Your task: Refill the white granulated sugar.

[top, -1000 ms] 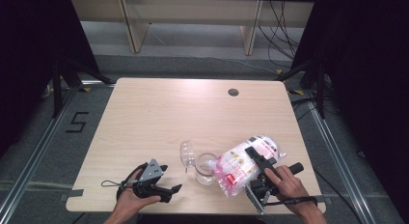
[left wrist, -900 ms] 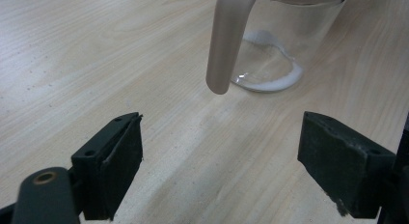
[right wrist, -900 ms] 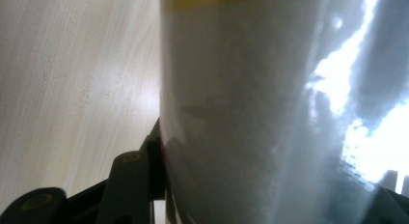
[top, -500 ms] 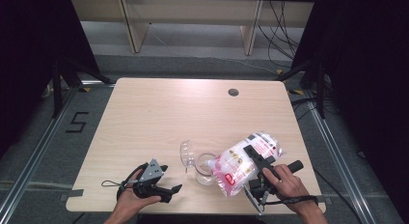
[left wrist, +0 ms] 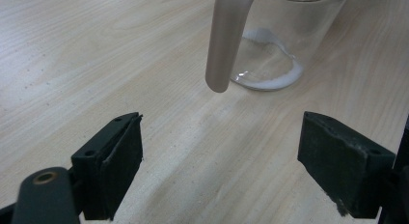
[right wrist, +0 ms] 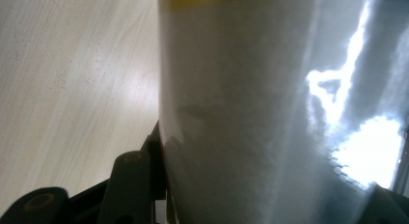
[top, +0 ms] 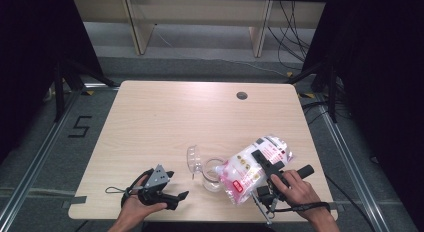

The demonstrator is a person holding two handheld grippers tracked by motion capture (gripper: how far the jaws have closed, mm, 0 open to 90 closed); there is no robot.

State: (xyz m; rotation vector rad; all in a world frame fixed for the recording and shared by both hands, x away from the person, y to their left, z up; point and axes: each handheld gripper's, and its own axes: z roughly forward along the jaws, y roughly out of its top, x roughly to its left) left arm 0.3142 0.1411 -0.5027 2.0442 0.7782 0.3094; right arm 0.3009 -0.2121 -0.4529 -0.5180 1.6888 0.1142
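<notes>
Two sets of jaws: left gripper (left wrist: pixel 219 171) wide, right gripper (top: pixel 263 176) clamping crinkly plastic bag (top: pixel 250 169) beside glass jug (left wrist: pixel 284 40).

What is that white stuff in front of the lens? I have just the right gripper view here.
Observer: It is a bag of white powder with a pink label, tilted mouth-down over a clear jug; the high view shows this.
Operator: Is the bag gripped?
Observer: Yes, the right gripper is clamped across the bag's middle.
Operator: Has any powder gone in?
Observer: The left gripper view shows a thin white layer on the jug's bottom.
Operator: Where is the other gripper?
Observer: The left gripper sits near the table's front edge, fingers open, short of the jug's handle.
</notes>
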